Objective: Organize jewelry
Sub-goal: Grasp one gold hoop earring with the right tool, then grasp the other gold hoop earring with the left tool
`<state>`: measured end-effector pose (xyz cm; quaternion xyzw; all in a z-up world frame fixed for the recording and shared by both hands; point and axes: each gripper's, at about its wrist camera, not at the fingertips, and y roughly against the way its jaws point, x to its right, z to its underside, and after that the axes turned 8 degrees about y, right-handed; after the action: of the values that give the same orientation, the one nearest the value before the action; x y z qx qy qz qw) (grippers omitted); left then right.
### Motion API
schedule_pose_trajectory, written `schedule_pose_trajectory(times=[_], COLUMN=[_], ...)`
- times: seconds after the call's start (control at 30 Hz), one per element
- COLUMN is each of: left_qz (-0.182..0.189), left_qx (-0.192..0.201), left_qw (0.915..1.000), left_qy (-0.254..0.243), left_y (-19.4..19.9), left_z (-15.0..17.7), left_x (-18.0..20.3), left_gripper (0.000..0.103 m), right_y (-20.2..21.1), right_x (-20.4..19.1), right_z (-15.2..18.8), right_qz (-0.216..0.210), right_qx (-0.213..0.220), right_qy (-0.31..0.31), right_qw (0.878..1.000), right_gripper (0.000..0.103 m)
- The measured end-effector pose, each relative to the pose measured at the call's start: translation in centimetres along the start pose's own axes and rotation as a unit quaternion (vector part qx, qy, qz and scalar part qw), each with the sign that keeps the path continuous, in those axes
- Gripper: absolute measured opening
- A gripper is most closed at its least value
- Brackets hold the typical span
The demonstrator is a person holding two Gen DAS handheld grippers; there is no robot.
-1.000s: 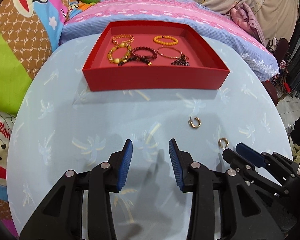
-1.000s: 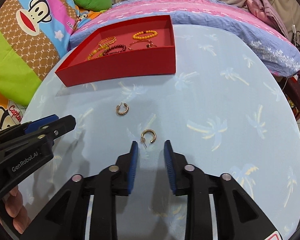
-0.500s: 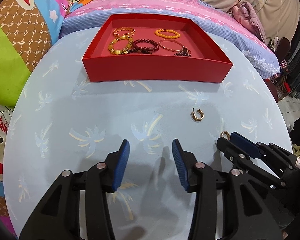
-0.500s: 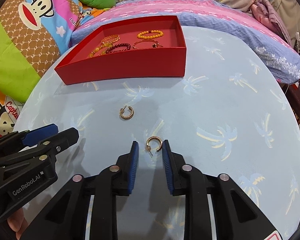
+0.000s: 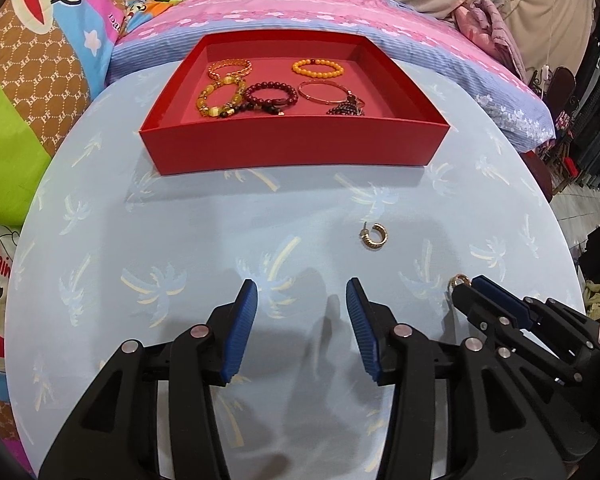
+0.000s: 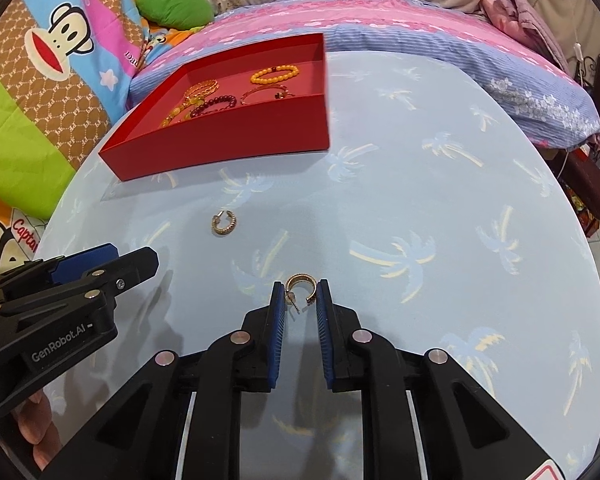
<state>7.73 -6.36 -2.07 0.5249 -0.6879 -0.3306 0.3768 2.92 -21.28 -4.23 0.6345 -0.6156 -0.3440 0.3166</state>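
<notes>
A gold hoop earring lies on the light blue table between the tips of my right gripper. The jaws stand narrowly apart on either side of it, close to it or just touching. The same earring shows at the right gripper's tip in the left wrist view. A second gold hoop earring lies farther out on the table. My left gripper is open and empty above the table. A red tray at the back holds several bracelets.
The round table has a palm-tree print cloth. Behind it lies a bed with a pink and blue cover and a cartoon monkey quilt. The table's right edge drops to the floor.
My right gripper has moved forward so the near earring now sits between its tips, and its jaws have narrowed. The left gripper has risen a little and stays open.
</notes>
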Motion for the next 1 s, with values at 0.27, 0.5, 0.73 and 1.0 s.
schedule_pose_trajectory(times=[0.27,0.5,0.73,1.0], left_qz=[0.015,0.025,0.013,0.002], left_qx=[-0.007,-0.011,-0.012,-0.005], left_qw=[0.9998,0.9995,0.9993,0.9988], left_qy=[-0.011,-0.016,-0.032,-0.048], left_y=[-1.1,-2.5,-3.8,-4.0], left_z=[-0.5,-1.3,-1.7,-1.9], left_x=[2.0,3.7,4.9,5.2], left_gripper=[0.050,0.049,0.039,0.018], right_y=[0.4,0.3,0.0,-0.1], right_x=[1.8,2.7,3.1,3.2], right_z=[0.2,0.1,0.1,0.1], right_qz=[0.003,0.002,0.000,-0.001], right_qx=[0.005,0.006,0.004,0.003], right_qy=[-0.021,-0.032,-0.038,-0.039], right_qw=[1.000,0.999,0.999,0.999], right_gripper=[0.015,0.015,0.015,0.015])
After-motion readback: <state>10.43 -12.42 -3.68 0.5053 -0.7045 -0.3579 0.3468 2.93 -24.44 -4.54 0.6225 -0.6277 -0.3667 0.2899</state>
